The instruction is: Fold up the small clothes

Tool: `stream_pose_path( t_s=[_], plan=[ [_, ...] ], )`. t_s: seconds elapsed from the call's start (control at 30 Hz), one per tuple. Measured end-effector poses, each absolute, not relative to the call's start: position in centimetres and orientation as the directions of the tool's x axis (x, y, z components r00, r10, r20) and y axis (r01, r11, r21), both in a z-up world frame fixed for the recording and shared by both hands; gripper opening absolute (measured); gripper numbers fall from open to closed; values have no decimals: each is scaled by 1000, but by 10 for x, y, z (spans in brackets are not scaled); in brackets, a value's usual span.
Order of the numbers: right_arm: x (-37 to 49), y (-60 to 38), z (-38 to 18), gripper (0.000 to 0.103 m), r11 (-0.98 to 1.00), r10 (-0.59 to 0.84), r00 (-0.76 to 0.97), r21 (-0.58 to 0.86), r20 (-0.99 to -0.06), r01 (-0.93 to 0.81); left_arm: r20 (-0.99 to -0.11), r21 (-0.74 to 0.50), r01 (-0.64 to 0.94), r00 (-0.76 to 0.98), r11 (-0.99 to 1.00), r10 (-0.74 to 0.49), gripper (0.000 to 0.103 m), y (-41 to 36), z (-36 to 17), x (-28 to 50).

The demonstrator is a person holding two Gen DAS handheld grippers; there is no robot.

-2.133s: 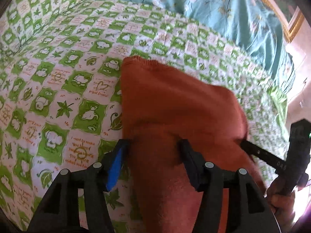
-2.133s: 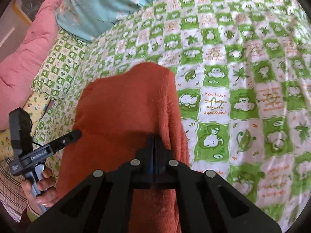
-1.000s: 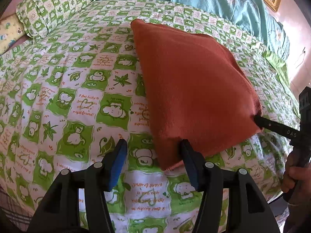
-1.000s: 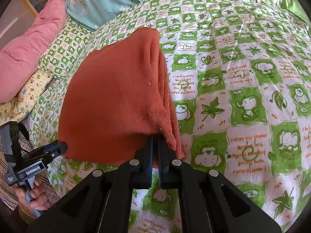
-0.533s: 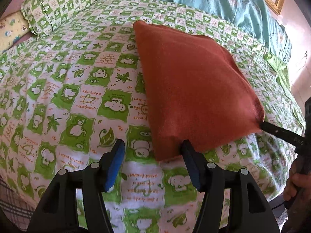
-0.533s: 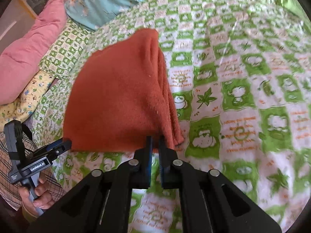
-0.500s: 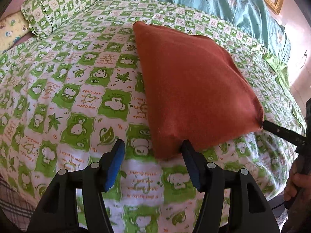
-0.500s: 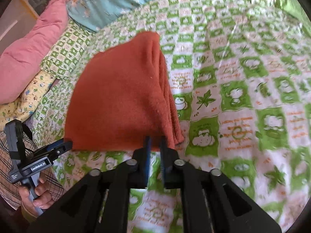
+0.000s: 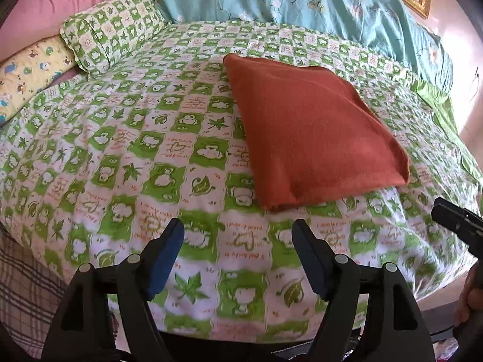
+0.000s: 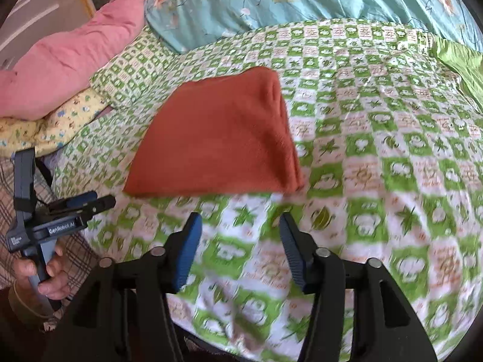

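You have just let go: your left gripper [image 9: 238, 241] and right gripper [image 10: 238, 232] gape empty, just short of the folded cloth [image 9: 311, 132], so this fold looks finished.

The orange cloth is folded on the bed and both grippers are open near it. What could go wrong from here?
1. The folded orange cloth lies near the front edge of the bed; a nudge there might drag it off.
2. The left gripper and right gripper are both open close by; a finger catching the stacked edge layers could undo the fold.
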State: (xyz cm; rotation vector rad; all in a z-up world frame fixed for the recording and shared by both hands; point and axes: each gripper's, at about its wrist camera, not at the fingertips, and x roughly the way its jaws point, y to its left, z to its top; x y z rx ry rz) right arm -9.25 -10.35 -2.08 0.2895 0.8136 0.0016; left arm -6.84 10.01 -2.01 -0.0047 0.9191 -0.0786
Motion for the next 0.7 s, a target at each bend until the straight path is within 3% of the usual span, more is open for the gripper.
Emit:
stream_pose_path(
  t_s=[0.4,0.7],
  plan=[
    [-103,-85,-21,86,975,115,690,214,-714,60,-756,63,107,654,992,-23,85,85,-12,-91],
    [-100,-79,-23,88,981,115,696,192,-708,33,-724,44,93,689,995,-33,87,89,-3,-91]
  ],
)
